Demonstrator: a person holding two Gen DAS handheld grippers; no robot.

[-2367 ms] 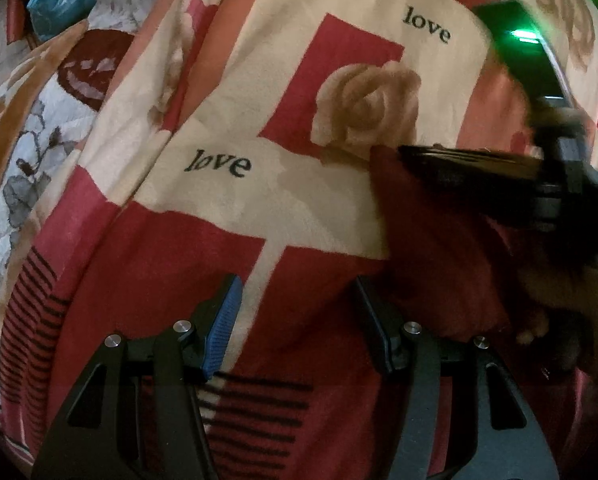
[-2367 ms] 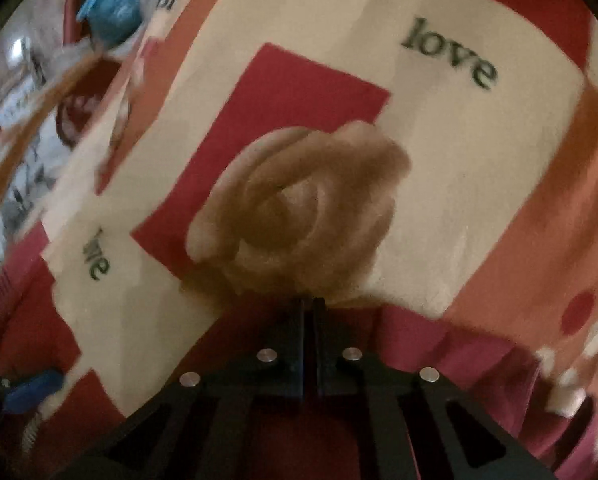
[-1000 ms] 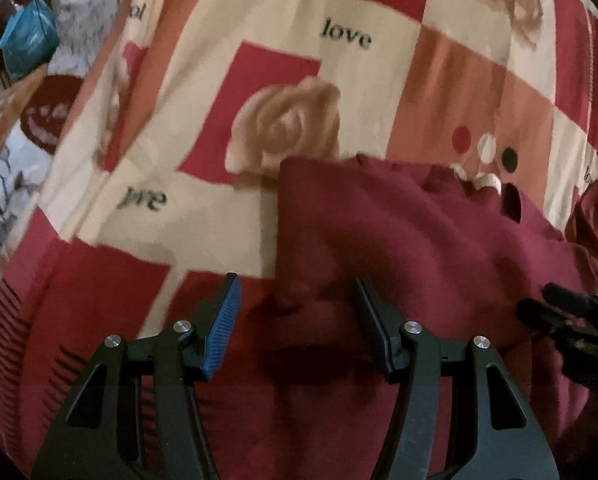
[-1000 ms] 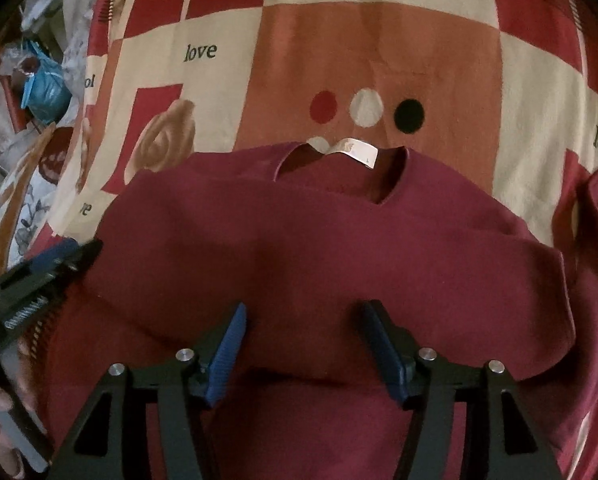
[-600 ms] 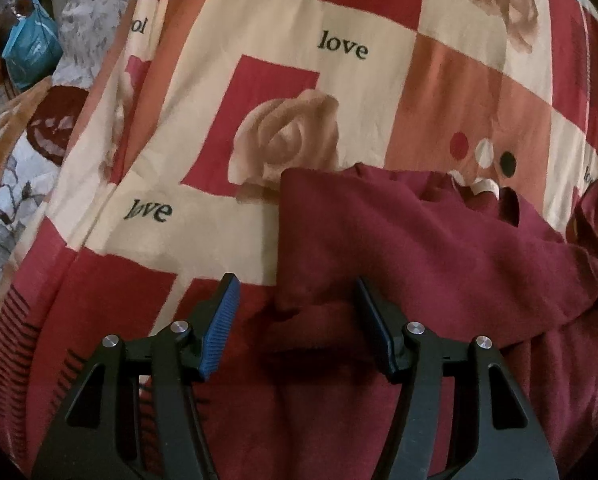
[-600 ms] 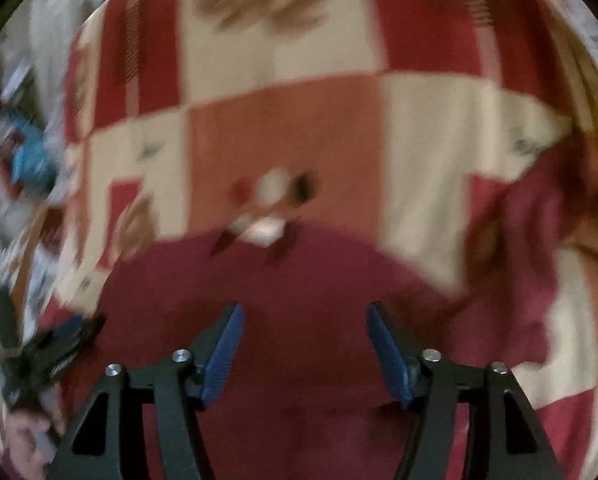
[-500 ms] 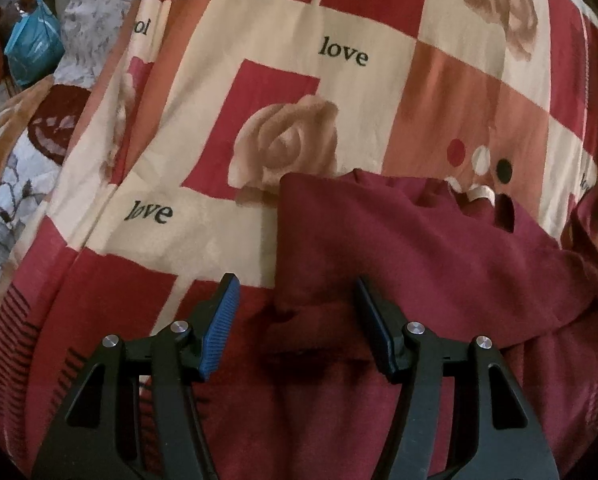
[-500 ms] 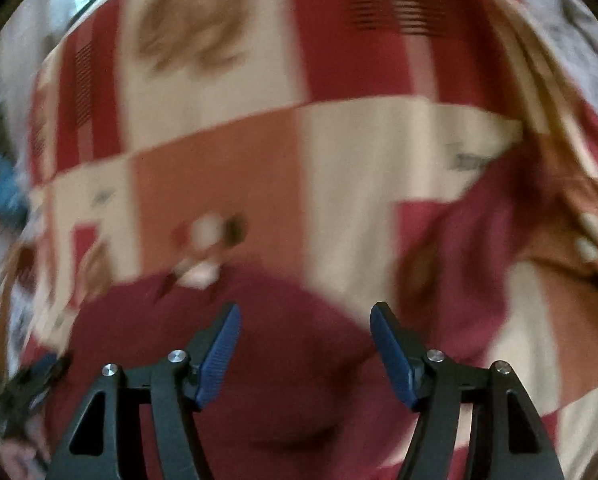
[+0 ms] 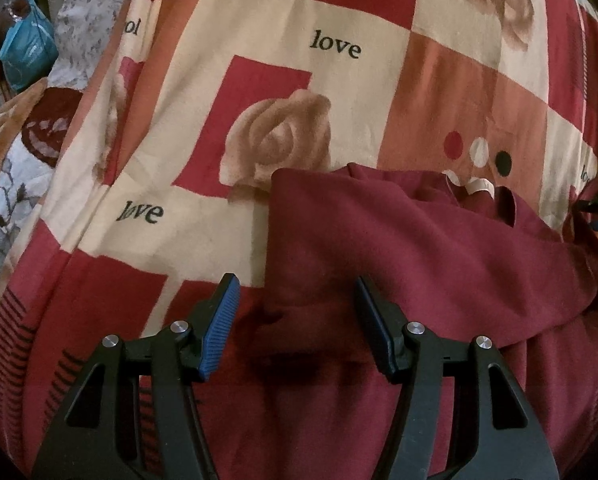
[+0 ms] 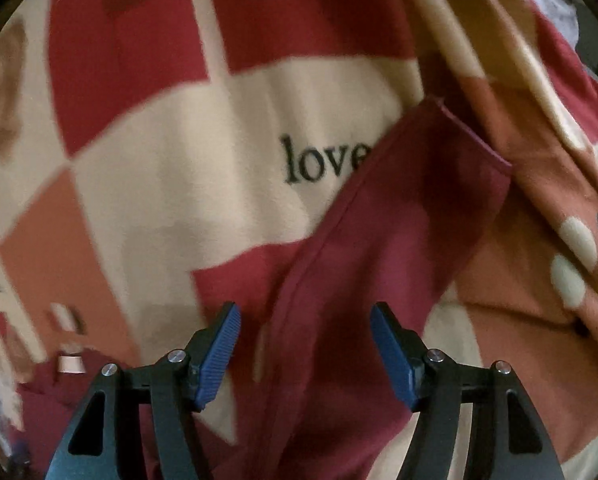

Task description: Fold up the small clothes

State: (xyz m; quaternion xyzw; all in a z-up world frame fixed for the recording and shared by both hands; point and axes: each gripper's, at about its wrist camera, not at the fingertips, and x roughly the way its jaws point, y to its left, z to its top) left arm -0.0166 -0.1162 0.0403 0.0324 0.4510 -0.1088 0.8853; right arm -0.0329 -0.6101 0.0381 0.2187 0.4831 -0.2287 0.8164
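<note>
Fingers of L gripper (image 9: pixel 297 322) and R gripper (image 10: pixel 305 354) spread, nothing pinched; maroon top (image 9: pixel 411 248) lies on blanket (image 9: pixel 339 92), its sleeve (image 10: pixel 383 240) running to 1 o'clock from R jaws.

Right gripper (image 10: pixel 305 350): swung off shirt body (image 9: pixel 419 248) to the outstretched sleeve (image 10: pixel 379 248), now between its parted jaws, which just opened wider; shirt's near side folded over since the start

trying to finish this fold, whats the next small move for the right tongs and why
Probably lower the right tongs and close on the maroon sleeve. They stand open right over it, and it lies stretched out on the bedspread, unfolded, while the left side of the maroon top looks already folded in.
</note>
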